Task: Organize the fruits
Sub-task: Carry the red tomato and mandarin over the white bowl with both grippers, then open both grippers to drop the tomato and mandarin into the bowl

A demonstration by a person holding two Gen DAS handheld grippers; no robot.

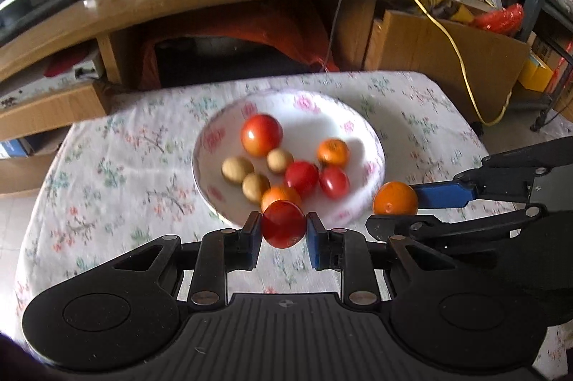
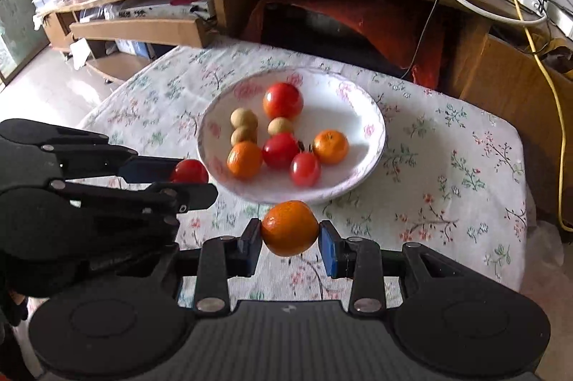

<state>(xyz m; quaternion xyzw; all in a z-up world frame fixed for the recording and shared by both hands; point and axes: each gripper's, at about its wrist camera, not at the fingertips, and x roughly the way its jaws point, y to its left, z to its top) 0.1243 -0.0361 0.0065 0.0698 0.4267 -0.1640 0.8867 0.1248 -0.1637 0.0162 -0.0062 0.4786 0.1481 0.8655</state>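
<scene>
Fruit fills a white flowered bowl (image 2: 369,130) on the floral tablecloth (image 2: 447,187): a big tomato (image 2: 283,100), two smaller ones, two oranges and three small tan fruits. The left gripper (image 1: 283,229), at the bowl's near rim, clamps a red tomato (image 1: 283,224) between its blue pads. Beside it, the right gripper (image 2: 290,230) grips an orange (image 2: 290,227), held just short of the bowl's near edge.
</scene>
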